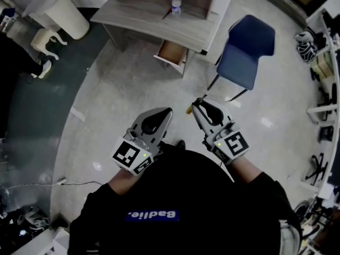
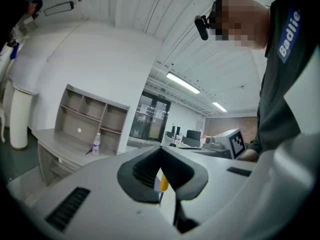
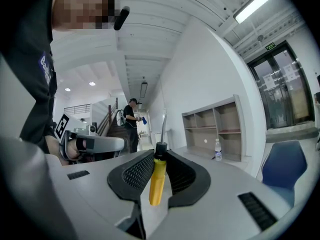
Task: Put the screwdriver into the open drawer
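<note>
Over grey floor [image 1: 122,89], right claw [image 3: 159,154] clamps a yellow-handled, black-collared screwdriver [image 3: 157,181].

The head camera looks steeply down on the left claw [image 1: 168,112] and right claw [image 1: 196,103]. Both claw cameras look level, sharing the shelf [image 2: 92,116].

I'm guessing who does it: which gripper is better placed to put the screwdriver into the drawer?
Right. The right gripper holds the screwdriver; the left gripper is shut on nothing. The open drawer is ahead.
</note>
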Demonstrator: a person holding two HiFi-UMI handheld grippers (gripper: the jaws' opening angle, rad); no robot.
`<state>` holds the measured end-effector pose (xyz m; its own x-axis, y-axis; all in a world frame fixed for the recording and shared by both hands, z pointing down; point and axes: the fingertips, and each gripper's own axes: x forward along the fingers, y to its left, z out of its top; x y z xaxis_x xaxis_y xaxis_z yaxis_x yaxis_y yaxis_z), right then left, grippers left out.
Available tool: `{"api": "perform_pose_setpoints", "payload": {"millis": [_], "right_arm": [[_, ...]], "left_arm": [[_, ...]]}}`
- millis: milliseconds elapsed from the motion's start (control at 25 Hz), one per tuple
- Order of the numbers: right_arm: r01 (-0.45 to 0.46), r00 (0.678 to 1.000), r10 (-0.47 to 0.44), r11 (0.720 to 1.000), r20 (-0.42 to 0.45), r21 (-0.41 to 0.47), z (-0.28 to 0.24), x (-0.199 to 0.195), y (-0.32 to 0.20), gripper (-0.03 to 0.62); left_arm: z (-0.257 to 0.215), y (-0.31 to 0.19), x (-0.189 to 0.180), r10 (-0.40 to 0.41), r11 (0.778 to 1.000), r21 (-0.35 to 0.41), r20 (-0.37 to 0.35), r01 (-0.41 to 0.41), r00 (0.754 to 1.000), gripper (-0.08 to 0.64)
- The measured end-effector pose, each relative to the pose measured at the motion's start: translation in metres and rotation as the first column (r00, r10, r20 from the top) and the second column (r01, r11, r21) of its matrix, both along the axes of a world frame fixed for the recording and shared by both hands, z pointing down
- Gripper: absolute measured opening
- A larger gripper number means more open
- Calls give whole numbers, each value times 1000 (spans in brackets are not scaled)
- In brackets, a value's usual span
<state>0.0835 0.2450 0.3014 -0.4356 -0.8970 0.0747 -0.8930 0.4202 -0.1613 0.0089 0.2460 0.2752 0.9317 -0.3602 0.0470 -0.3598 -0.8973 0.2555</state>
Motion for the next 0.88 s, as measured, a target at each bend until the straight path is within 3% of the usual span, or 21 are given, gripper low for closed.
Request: {"api": "perform_pose_setpoints", "payload": {"millis": [520,880], "right_arm": [[21,1000,-21,1000,-12,-14,14,10,-35,97],[-26,999,23,998,-44,-54,28,4,-109,97]], "left_arm": [[7,-37,13,-21,1000,2,-10,21,1000,2],[12,-116,3,11,1000,-11,-29,-11,1000,2]]}}
